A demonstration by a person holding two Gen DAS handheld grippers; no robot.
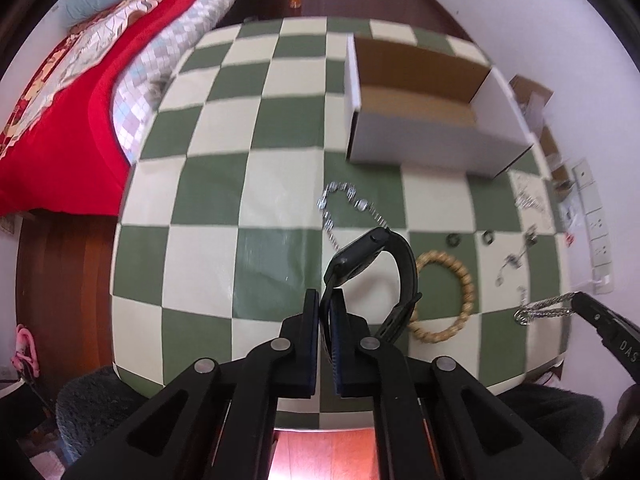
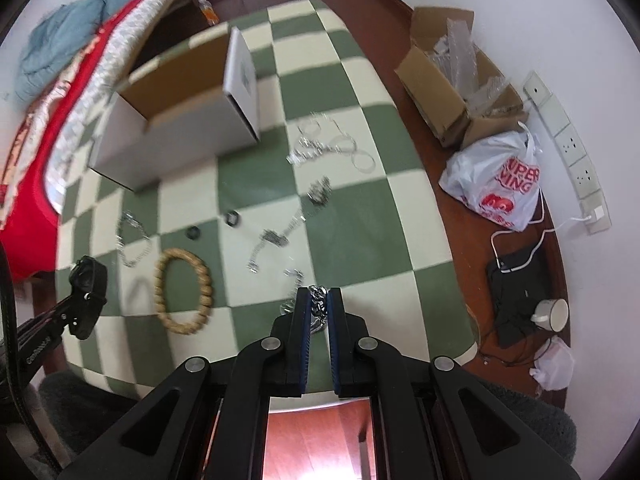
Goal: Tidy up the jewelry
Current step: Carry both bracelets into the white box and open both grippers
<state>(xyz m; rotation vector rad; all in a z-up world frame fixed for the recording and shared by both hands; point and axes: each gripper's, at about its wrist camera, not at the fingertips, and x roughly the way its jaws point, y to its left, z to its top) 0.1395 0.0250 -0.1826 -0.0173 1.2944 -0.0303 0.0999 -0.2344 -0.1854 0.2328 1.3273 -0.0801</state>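
Note:
My left gripper (image 1: 325, 300) is shut on the strap of a black smartwatch (image 1: 360, 258) and holds it above the checkered table (image 1: 224, 200). My right gripper (image 2: 318, 300) is shut on a silver chain (image 2: 318, 304); in the left wrist view the chain (image 1: 544, 309) hangs from its tip at the right. An open white cardboard box (image 1: 424, 108) stands at the back of the table and also shows in the right wrist view (image 2: 176, 120). A wooden bead bracelet (image 1: 444, 296) (image 2: 184, 292), a silver link bracelet (image 1: 348, 204) (image 2: 130, 240), two small dark rings (image 2: 212, 226) and several silver chains (image 2: 320, 148) lie on the table.
A bed with a red blanket (image 1: 60, 128) runs along the table's left side. On the floor at the right are cardboard boxes (image 2: 452, 80), a plastic bag (image 2: 500, 180), a cup (image 2: 554, 312), a dark device with cables (image 2: 516, 276) and a wall socket strip (image 2: 568, 148).

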